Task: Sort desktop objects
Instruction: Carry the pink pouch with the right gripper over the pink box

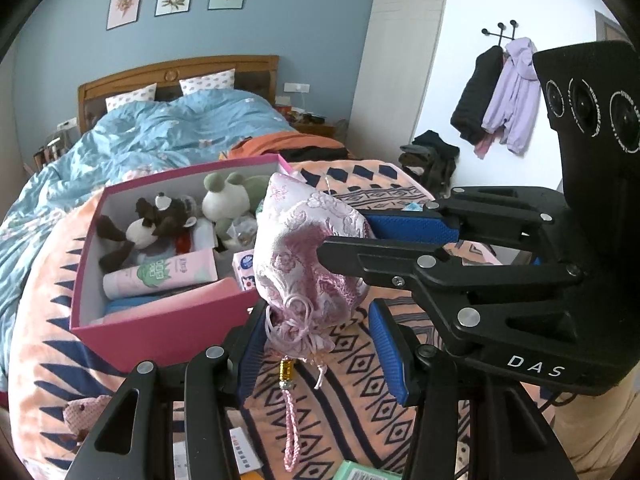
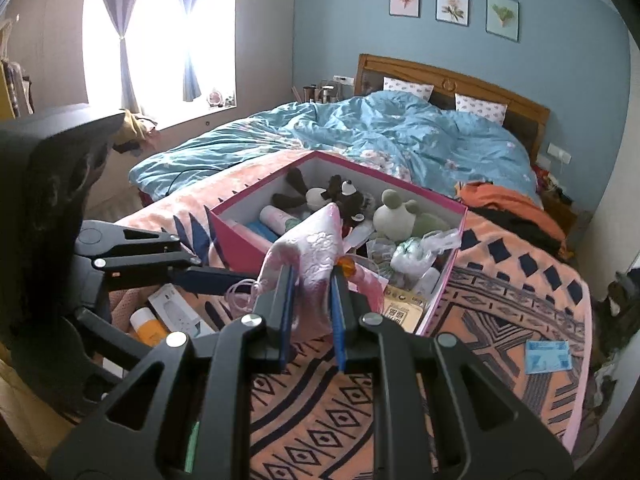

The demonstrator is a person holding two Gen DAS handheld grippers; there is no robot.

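A pink brocade drawstring pouch (image 1: 304, 256) with a gold bead and pink tassel hangs in the air beside the pink box (image 1: 160, 328). My right gripper (image 2: 312, 284) is shut on the pouch (image 2: 316, 248) and holds it up; the gripper also shows in the left wrist view (image 1: 340, 236), coming in from the right. My left gripper (image 1: 320, 336) is open, its blue pads (image 1: 386, 348) on either side of the pouch's tied neck, not pressing it. The box (image 2: 240, 236) holds plush toys (image 1: 156, 220), a pink tube (image 1: 160, 272) and plastic-wrapped items.
The box stands on an orange patterned blanket (image 2: 500, 292) over the bed. Loose items lie near the front: an orange-capped bottle (image 2: 148, 326), a white package (image 2: 172, 312), a blue packet (image 2: 548, 356), a green box (image 1: 360, 472). A blue duvet (image 2: 380, 128) lies behind.
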